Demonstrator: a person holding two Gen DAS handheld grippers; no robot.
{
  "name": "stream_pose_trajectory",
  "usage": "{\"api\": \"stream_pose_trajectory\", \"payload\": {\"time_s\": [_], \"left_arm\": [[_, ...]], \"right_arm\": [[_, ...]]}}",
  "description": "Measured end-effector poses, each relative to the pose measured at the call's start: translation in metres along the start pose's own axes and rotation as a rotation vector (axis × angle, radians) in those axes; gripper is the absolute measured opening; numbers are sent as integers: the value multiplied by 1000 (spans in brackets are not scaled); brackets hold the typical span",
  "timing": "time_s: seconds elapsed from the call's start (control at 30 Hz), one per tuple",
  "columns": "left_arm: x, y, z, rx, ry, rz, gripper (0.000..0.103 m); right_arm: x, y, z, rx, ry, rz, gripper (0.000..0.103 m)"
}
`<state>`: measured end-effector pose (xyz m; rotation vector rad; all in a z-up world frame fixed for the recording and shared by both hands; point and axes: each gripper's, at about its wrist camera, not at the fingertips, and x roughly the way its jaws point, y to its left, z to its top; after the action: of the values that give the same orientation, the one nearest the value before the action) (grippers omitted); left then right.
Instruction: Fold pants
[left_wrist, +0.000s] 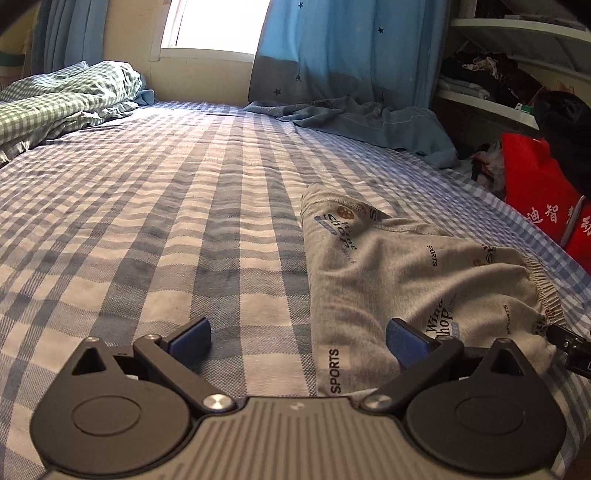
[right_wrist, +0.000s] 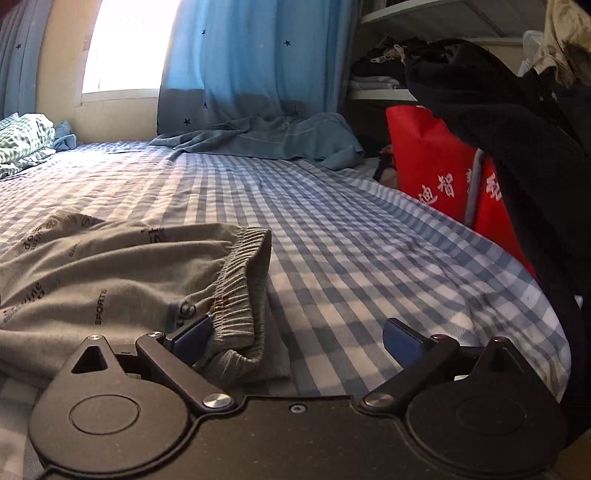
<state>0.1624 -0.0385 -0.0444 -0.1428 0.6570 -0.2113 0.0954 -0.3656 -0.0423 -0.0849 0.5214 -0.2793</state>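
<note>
Pants (left_wrist: 399, 273) lay bunched on the checked bedsheet (left_wrist: 166, 221), grey with printed words, toward the bed's right edge. Their long axis ran from the near elastic waistband (right_wrist: 240, 288) away up the bed to a hemmed end (left_wrist: 332, 206), slanting a little leftward in the left wrist view.

Right gripper (right_wrist: 297, 341) stood wide, nothing clamped. Its left finger (right_wrist: 192, 338) sat against the waistband, with a fold of the band lying in the gap; its right finger (right_wrist: 402, 341) was over bare sheet, well apart from the cloth. So the garment lay left of and just ahead of this gripper.

Left gripper (left_wrist: 299, 341) also stood wide and empty. Its right finger (left_wrist: 406, 341) overlapped the near grey cloth; its left finger (left_wrist: 192, 336) was over bare sheet. The pants lay right of and ahead of it.

Judgement: the right gripper was nearer the waistband, the left nearer the body of the garment; the far end was out of easy reach of both.

Surface: soft sheet, slightly rippled. Room: sunlit window (left_wrist: 218, 26), blue star curtain (left_wrist: 351, 55), rumpled green-checked quilt (left_wrist: 62, 96) far left, blue cloth (left_wrist: 369, 118) at the far edge, red bag (right_wrist: 436, 162) and cluttered shelves (left_wrist: 517, 66) on the right. A dark sleeve (right_wrist: 517, 129) crossed the right wrist view.
</note>
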Motion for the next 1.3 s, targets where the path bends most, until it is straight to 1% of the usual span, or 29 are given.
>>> {"api": "stream_pose_trajectory", "payload": {"time_s": [0.1,0.2,0.23,0.27,0.3,0.33,0.43,0.47,0.53,0.63,0.67,0.73,0.83,0.87,0.93,1.0,1.03,1.1,1.13,1.17,1.2,1.3], "left_arm": [[-3,0,-1,11,-1,-4,103],[-5,-4,6,38,11,21,103],[-7,-5,11,46,0,28,103],[-10,-9,17,52,-26,29,103],[-10,-11,24,54,-45,25,103],[-8,-14,34,58,-56,20,103],[11,-28,60,84,-53,40,103],[22,-33,68,97,-61,46,103],[41,-40,80,110,-56,58,103],[70,-45,91,97,-40,69,103],[78,-45,93,92,-28,75,103],[93,-45,94,91,-8,92,103],[113,-43,89,91,34,134,103],[118,-39,87,72,58,121,103],[122,-30,87,30,75,100,103],[121,-26,87,20,74,89,103],[119,-25,86,23,72,88,103],[114,-25,87,32,65,90,103],[108,-26,87,40,52,98,103],[101,-28,88,51,31,107,103],[93,-28,87,58,16,106,103],[70,-30,81,54,-11,84,103]], "right_arm": [[-3,-2,-15,26,-6,-1,102],[-10,-5,-15,44,-25,23,102],[-20,-5,-8,31,-93,25,102],[-23,-4,-1,11,-133,20,102],[-23,-4,-1,11,-133,20,102],[-24,-2,6,-9,-165,14,102],[-10,9,34,-63,-212,40,102],[5,22,50,-111,-239,64,102],[23,37,61,-168,-253,106,102],[44,57,69,-239,-255,173,102],[44,57,69,-239,-255,173,102],[53,68,67,-295,-245,208,102],[66,81,59,-384,-200,181,102],[72,84,55,-403,-174,166,102],[79,83,50,-393,-147,159,102],[80,79,52,-365,-143,137,102],[79,77,52,-353,-139,143,102],[76,74,53,-338,-148,150,102],[71,70,53,-323,-170,152,102],[64,64,54,-315,-192,132,102],[54,53,53,-306,-225,86,102],[50,39,50,-288,-234,60,102]]}}
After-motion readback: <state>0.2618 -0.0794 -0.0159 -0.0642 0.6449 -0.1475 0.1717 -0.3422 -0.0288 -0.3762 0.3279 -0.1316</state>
